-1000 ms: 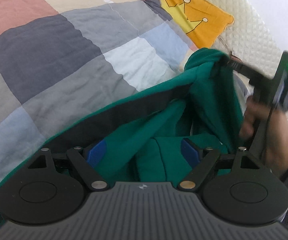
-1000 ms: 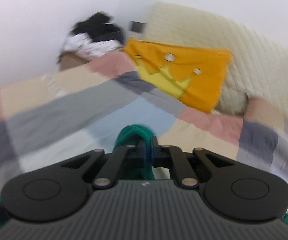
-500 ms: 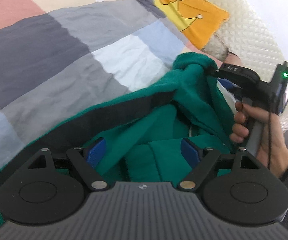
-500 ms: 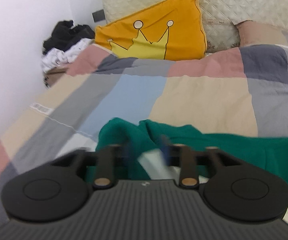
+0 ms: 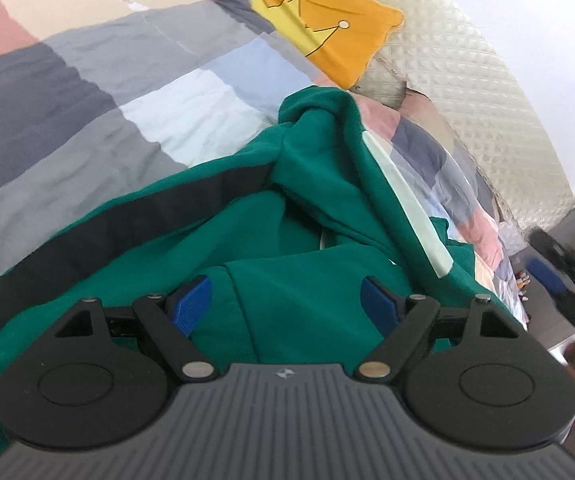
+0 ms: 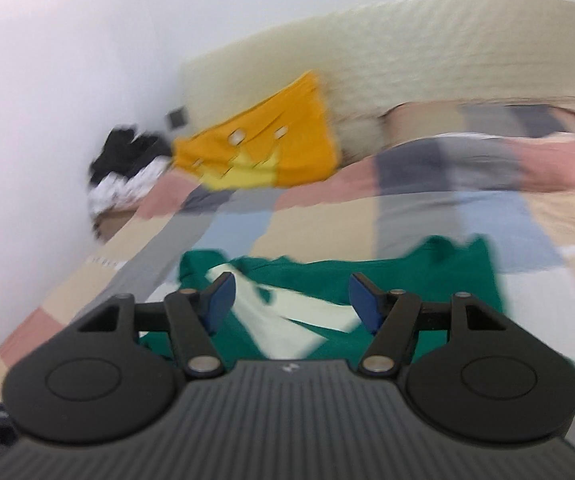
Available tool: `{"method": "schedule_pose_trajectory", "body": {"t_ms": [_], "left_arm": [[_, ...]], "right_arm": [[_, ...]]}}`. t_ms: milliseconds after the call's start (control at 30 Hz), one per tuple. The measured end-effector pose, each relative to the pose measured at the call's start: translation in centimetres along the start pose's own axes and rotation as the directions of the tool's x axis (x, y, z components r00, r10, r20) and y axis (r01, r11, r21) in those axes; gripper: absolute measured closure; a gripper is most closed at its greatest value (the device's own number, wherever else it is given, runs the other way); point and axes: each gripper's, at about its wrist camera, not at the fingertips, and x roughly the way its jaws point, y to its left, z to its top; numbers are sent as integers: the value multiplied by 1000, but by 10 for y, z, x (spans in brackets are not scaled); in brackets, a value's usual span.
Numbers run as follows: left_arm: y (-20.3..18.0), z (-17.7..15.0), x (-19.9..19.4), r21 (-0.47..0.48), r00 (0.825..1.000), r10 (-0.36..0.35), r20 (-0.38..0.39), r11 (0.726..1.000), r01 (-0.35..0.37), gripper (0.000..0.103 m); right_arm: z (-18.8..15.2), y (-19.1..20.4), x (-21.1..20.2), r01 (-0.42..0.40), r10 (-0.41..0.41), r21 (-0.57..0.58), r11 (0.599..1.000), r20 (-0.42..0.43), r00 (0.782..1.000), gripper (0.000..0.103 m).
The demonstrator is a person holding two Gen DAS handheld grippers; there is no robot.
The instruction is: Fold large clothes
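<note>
A green garment (image 5: pixel 303 280) with a black band and a pale stripe lies crumpled on the patchwork quilt (image 5: pixel 87 92). My left gripper (image 5: pixel 285 306) is open just over it, blue pads wide apart with green cloth showing between them and not pinched. My right gripper (image 6: pixel 291 300) is pulled back from the garment (image 6: pixel 407 276). Its jaws are opening with nothing held, and green and pale cloth lies beyond the pads. In the left wrist view the right gripper (image 5: pixel 547 276) is a dark blur at the right edge, held by a hand.
An orange pillow with a crown print (image 5: pixel 327 36) leans on the cream quilted headboard (image 5: pixel 467 92) at the far end of the bed. A heap of black and white clothes (image 6: pixel 127 168) sits by the wall. Bare quilt stretches to the left of the garment.
The right gripper let go of the bunched green cloth, opened and swung away to the right. The raised fold sank onto the bed. The left gripper shifted a little and stayed open.
</note>
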Motion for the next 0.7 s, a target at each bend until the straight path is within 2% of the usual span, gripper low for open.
{"method": "schedule_pose_trajectory", "body": {"t_ms": [133, 233, 367, 467, 533, 600, 700], "left_arm": [[-9, -8, -7, 27, 1000, -4, -2, 1000, 4, 19], [-15, -15, -11, 40, 1000, -3, -16, 999, 3, 19], [-22, -21, -18, 49, 1000, -11, -20, 999, 12, 19], [-24, -25, -19, 45, 999, -26, -28, 999, 27, 19], [-23, -26, -15, 25, 998, -43, -42, 999, 45, 19], [-24, -26, -10, 11, 998, -45, -51, 999, 45, 19], [-28, -25, -2, 33, 998, -29, -48, 999, 30, 19]], "right_arm": [[-16, -33, -48, 82, -84, 76, 994, 21, 996, 38], [-39, -68, -69, 85, -93, 244, 966, 19, 995, 36], [-63, -119, -69, 78, -79, 506, 859, -19, 997, 36], [-76, -144, -59, 27, -32, 631, 776, -4, 999, 36], [-83, -153, -53, -7, -5, 675, 738, 16, 1000, 36], [-85, -154, -45, -9, -5, 668, 745, 19, 1000, 36], [-83, -150, -35, 16, -34, 611, 792, 18, 999, 37]]}}
